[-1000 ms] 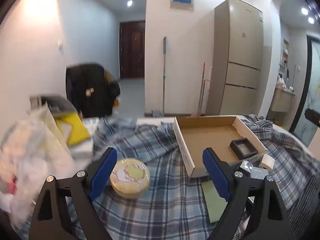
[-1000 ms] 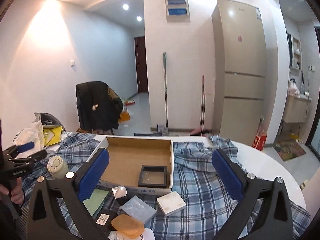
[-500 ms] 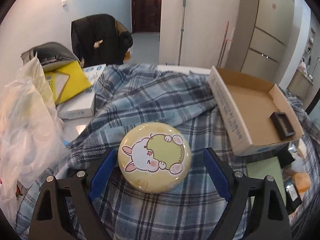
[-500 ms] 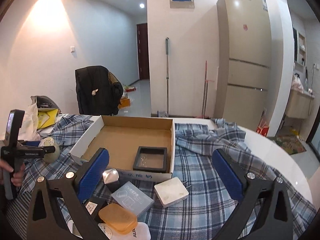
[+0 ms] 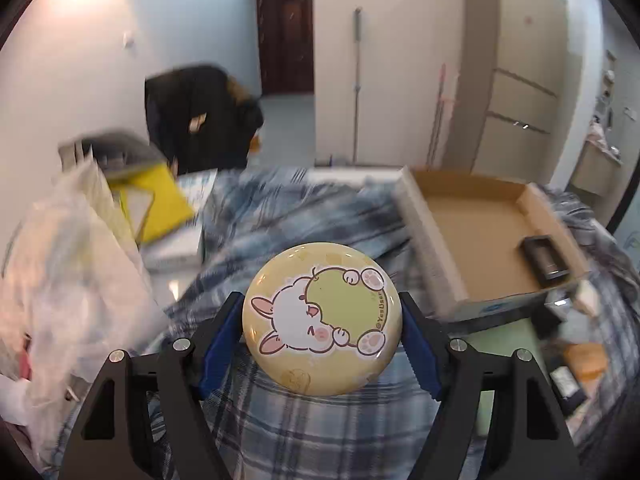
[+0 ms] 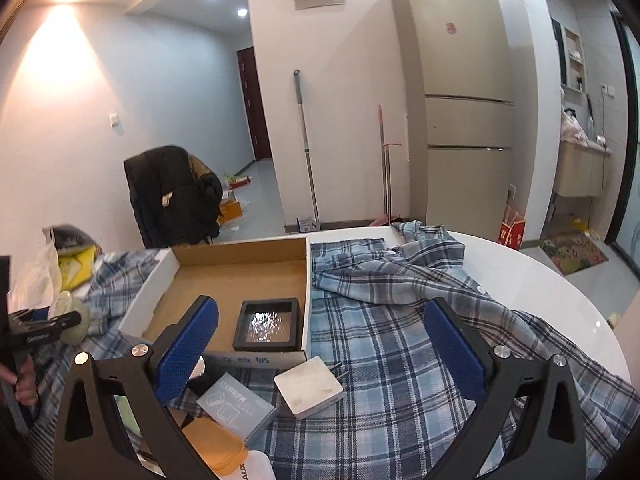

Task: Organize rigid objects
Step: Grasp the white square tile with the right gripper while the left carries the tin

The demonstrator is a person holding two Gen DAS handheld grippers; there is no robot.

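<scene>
Left gripper (image 5: 322,330): blue pads either side of a round yellow tin (image 5: 322,318) with a cartoon rabbit on the lid. Jaws have just been closing; both pads now sit against the tin's rim, clamped on it. Tin fills the centre of the left wrist view, over the blue plaid cloth (image 5: 304,432); lifted or resting, cannot tell. Background in this view is smeared.

Outward from the tin, left wrist view: open cardboard box (image 5: 484,236) at 2 o'clock, with a black square frame (image 5: 545,258) lying inside near its right wall. Clear plastic bag (image 5: 68,276) at 9 o'clock, a yellow folder (image 5: 158,204) at 10 o'clock behind it.

Right gripper (image 6: 320,346): jaws wide apart, nothing between the pads, held over the cloth.

Outward, right wrist view: white square block (image 6: 309,386) just below gripper centre, on the plaid. Grey flat box (image 6: 236,406) at 7 o'clock, orange flat piece (image 6: 214,446) further along at 7 o'clock, partly behind the left finger. Cardboard box at 11 o'clock, black frame in its near right corner. At 9 o'clock, at the view's edge, a hand (image 6: 22,378) grips the other tool. White table (image 6: 556,292) bare at 2 o'clock.
</scene>
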